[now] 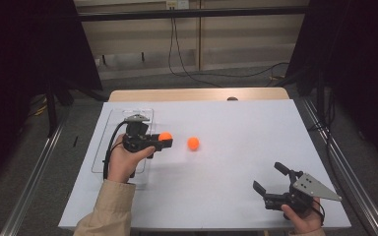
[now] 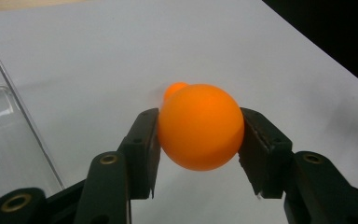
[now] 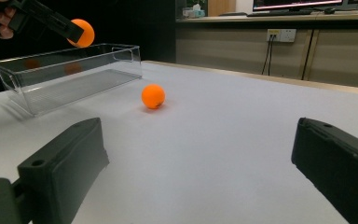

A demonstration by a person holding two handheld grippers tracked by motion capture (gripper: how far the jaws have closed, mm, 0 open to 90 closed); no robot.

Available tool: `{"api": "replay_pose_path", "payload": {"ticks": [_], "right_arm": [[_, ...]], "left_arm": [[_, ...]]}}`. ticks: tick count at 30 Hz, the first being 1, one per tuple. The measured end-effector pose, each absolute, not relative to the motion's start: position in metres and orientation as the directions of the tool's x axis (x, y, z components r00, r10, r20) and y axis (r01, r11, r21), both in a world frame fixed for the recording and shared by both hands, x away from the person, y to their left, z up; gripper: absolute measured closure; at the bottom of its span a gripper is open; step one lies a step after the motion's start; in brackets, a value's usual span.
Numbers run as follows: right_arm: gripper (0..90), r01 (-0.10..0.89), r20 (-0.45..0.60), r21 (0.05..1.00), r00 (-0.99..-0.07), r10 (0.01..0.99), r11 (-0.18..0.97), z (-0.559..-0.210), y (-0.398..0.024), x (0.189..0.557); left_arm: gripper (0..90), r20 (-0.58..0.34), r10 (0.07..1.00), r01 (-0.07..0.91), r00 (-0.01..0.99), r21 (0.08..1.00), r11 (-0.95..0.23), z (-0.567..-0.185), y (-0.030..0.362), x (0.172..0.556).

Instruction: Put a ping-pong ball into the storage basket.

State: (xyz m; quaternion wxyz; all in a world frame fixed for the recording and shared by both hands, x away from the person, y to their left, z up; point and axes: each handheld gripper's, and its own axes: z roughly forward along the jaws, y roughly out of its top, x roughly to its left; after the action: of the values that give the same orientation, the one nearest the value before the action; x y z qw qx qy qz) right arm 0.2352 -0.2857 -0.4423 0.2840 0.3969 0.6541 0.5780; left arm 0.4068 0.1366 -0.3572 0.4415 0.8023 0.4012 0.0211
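Observation:
My left gripper [image 1: 163,140] is shut on an orange ball [image 1: 165,136], held above the white table just right of the clear bin. Seen close in the left gripper view, that ball [image 2: 200,126] sits squeezed between both black pads. A second orange ball [image 1: 193,143] lies on the table a little to the right; it peeks out behind the held one as a small orange ball [image 2: 175,89]. My right gripper [image 1: 269,177] rests near the front right, jaws wide open with nothing between them. In the right gripper view the loose ball [image 3: 153,96] lies ahead and the held ball [image 3: 82,33] hangs above the bin.
A clear plastic bin [image 1: 109,142] stands at the table's left side, seen as a long transparent bin [image 3: 70,77] from the right. White table [image 1: 236,162] surface spreads between the grippers. Dark curtains flank both sides; cables hang behind the table.

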Motion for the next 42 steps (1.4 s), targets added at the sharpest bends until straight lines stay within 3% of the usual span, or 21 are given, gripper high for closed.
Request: {"api": "replay_pose_path", "payload": {"ticks": [42], "right_arm": [[2.1,0.190,0.089,0.982,-0.528,0.845,0.015,-0.442,-0.286,0.235]], "left_arm": [[50.7,-0.317,0.694,0.631,0.646,0.734,-0.251,-0.353,0.160,0.410]]}}
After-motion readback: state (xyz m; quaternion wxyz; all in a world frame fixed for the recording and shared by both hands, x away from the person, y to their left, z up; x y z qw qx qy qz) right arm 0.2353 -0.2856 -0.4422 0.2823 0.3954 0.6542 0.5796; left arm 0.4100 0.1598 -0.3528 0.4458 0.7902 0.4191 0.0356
